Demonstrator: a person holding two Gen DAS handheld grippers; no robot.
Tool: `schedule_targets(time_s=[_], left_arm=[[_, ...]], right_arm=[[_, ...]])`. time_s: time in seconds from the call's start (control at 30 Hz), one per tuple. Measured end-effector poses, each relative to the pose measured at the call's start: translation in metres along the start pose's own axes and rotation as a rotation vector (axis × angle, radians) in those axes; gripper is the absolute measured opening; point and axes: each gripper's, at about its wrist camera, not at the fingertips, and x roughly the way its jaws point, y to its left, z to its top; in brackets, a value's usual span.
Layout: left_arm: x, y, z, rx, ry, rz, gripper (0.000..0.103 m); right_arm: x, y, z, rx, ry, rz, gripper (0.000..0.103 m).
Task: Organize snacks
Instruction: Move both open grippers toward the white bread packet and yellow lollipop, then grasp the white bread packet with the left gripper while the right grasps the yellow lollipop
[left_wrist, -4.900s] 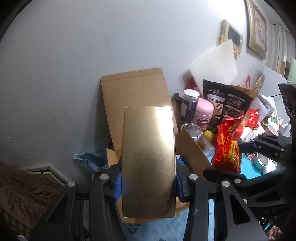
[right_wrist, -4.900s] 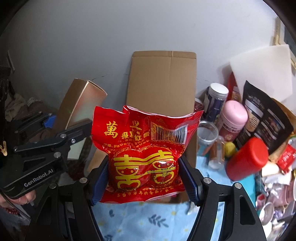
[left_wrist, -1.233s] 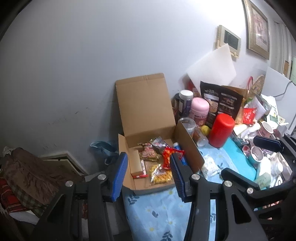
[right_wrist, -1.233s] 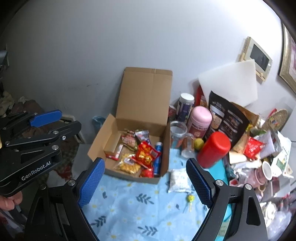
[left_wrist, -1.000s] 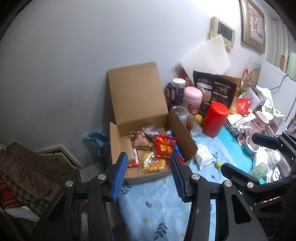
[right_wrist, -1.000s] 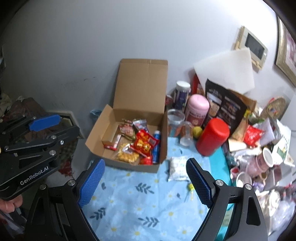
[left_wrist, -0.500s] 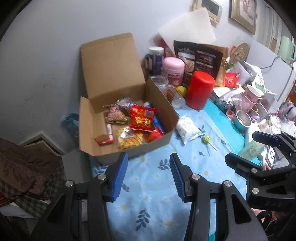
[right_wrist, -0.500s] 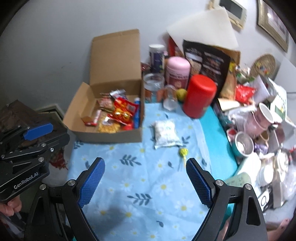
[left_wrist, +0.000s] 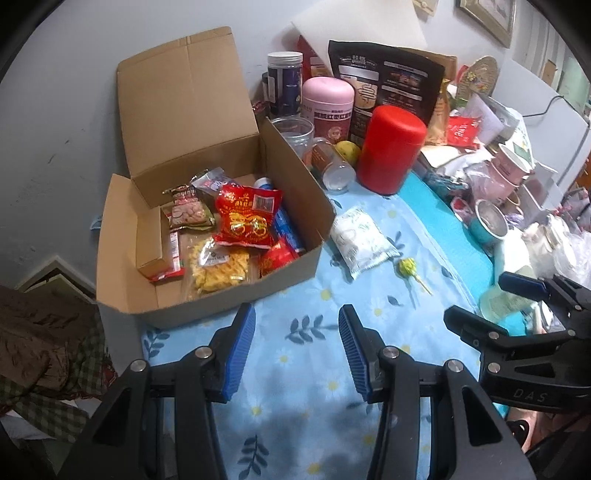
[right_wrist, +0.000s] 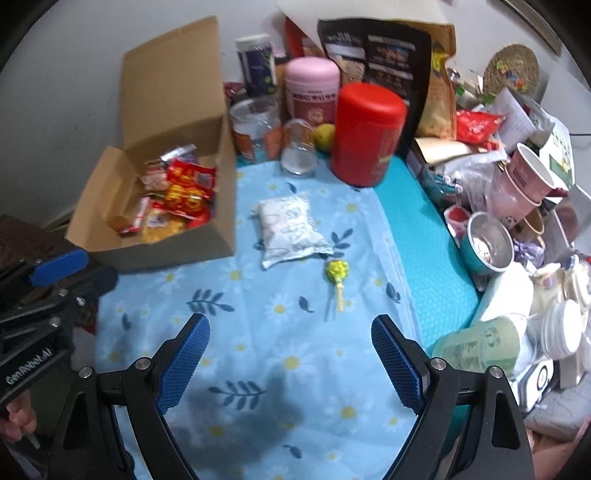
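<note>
Snacks: both grippers empty, jaws spread, left gripper (left_wrist: 297, 349) and right gripper (right_wrist: 290, 360) over the blue floral tablecloth (right_wrist: 295, 369). Just beyond lie a white pillow packet (right_wrist: 288, 229) and yellow lollipop (right_wrist: 337, 274). Far left, open brown cardboard box (left_wrist: 236, 295) holds red foil bag (left_wrist: 245, 218) among other packets.

Ahead and left of the right jaws sits the box (right_wrist: 155, 221) with snacks (left_wrist: 247, 221) inside it. A pouch (right_wrist: 290, 229) lies straight ahead on the cloth (right_wrist: 280, 332), a lollipop (right_wrist: 337, 275) just nearer and right of it. Behind them stands a canister (right_wrist: 365, 133), jars (right_wrist: 312, 96) to its left.
</note>
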Motion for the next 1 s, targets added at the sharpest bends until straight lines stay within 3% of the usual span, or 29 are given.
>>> schedule_targets(time_s=[0.1,0.4,0.57,0.87,1.0], left_arm=[[0.014,0.0,0.007,-0.016,0.009,0.001,0.047],[0.057,-0.012,0.03,-0.083,0.023,-0.094,0.047],[0.076,-0.028,0.04,-0.065,0.034,-0.121,0.047],[0.106,-0.043,0.048,-0.061,0.075,-0.182,0.047],[0.115,-0.054,0.049,-0.042,0.092,-0.208,0.047]], right_arm=[[0.013,-0.009,0.004,0.006,0.018,0.0,0.09],[0.059,-0.039,0.018,0.03,0.064,-0.017,0.086],[0.092,-0.057,0.023,0.056,0.093,0.0,0.068],[0.14,-0.07,0.024,0.076,0.153,0.073,0.045],[0.156,-0.072,0.022,0.077,0.187,0.089,0.024]])
